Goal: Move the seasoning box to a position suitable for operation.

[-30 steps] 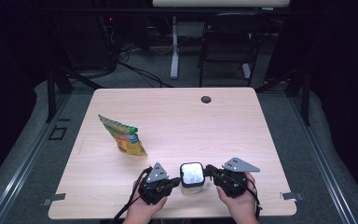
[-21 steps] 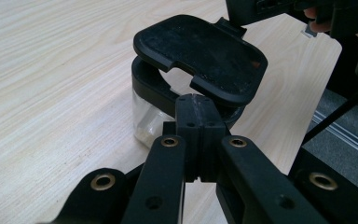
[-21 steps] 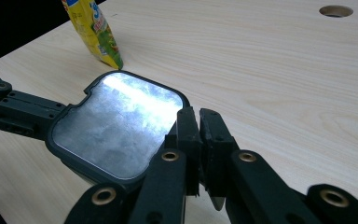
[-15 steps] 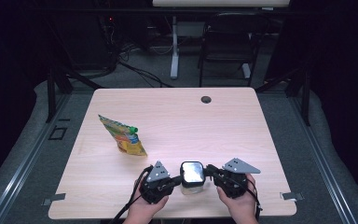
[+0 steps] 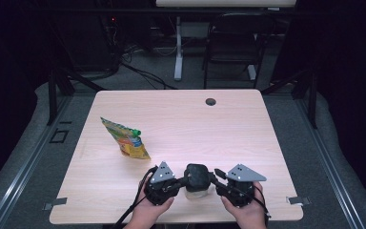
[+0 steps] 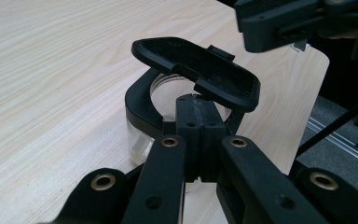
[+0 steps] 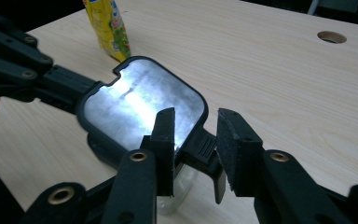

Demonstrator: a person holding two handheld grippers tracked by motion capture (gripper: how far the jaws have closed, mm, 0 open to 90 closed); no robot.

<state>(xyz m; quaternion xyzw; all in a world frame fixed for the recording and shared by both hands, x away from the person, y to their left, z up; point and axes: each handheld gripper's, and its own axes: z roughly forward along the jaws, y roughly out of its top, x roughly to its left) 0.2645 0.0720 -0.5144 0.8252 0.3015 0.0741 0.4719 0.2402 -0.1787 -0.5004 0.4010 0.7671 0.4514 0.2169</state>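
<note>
A clear container [image 5: 196, 190] with a black rim [image 6: 137, 100] stands near the table's front edge, between my two grippers. Its hinged lid [image 6: 196, 67], shiny on top [image 7: 140, 102], is tilted up off the rim. My left gripper [image 5: 183, 180] comes in from the left with its jaws shut on the container's rim [image 6: 200, 100]. From the right, my right gripper [image 5: 213, 176] has its jaws open [image 7: 196, 116]; they have just been opening. The lid's front tab [image 7: 204, 145] sits between the pads, which do not press on it.
A yellow and green drink pouch [image 5: 126, 140] with a green cap lies left of centre on the wooden table [image 5: 248, 138]; its lower end shows in the right gripper view [image 7: 107, 28]. A cable hole [image 5: 211, 101] sits near the far edge. Chairs and desk legs stand behind the table.
The right gripper's jaws have spread apart off the lid. The lid's top looked bright from above before and now looks dark. Both hands stayed in place.
</note>
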